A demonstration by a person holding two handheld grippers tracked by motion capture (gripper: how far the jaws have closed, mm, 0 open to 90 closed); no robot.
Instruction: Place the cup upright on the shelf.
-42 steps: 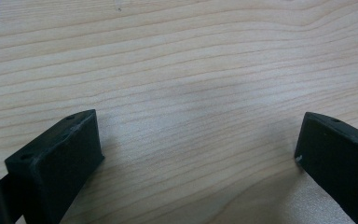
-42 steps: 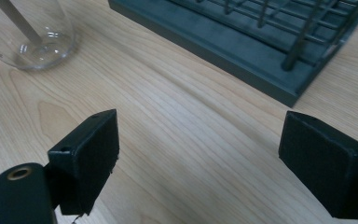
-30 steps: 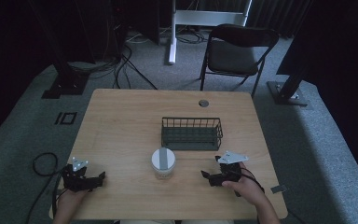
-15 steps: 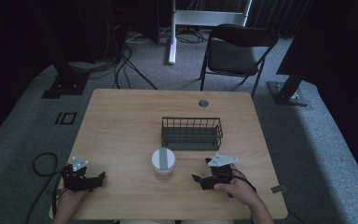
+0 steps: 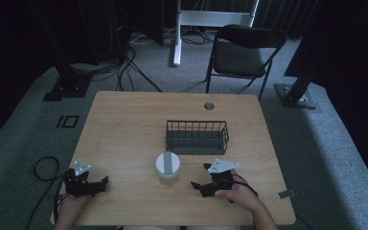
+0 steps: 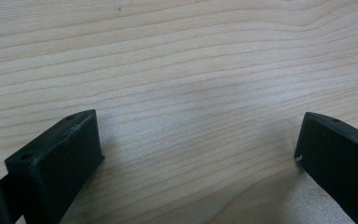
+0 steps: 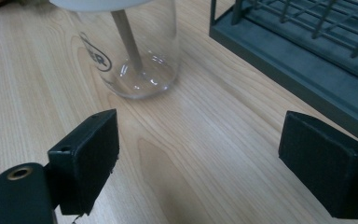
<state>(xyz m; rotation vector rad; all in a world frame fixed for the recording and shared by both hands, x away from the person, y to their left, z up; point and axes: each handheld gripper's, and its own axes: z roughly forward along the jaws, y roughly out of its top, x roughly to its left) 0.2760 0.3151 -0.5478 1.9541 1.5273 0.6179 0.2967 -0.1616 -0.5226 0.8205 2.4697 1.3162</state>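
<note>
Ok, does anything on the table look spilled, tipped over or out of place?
Nothing stands out. The jar stands upright with its lid on, the wire basket sits flat on the table, and no spill is visible.

The jar (image 7: 129, 49) top is cut off, its label half unreadable.
</note>
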